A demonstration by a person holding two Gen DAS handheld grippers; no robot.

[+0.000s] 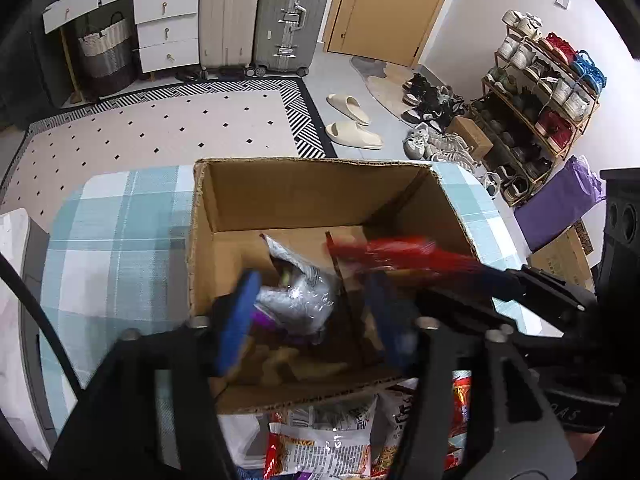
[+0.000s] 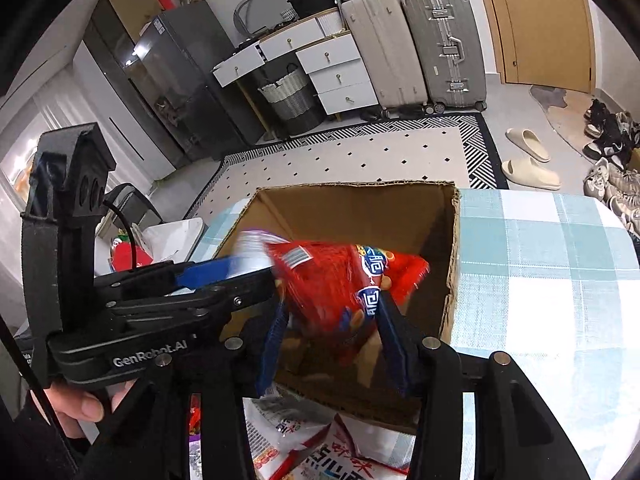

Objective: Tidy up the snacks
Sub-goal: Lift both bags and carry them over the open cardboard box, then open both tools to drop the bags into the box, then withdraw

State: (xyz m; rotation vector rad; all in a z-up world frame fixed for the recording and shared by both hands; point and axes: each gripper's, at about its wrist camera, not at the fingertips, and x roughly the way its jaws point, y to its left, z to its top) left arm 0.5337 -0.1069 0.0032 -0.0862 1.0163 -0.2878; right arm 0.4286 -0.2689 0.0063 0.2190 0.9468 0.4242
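An open cardboard box stands on a table with a blue plaid cloth. My left gripper hangs over the box's near-left part, open. A silver and purple snack bag lies blurred between its blue fingers, free of the right-hand one. My right gripper is shut on the lower end of a red snack bag over the box's right part. That red snack bag also shows in the left wrist view. A cardboard divider splits the box.
More snack bags lie on the table just in front of the box. A person's hand grips the left tool. Beyond the table lie a patterned rug, slippers, suitcases and a shoe rack.
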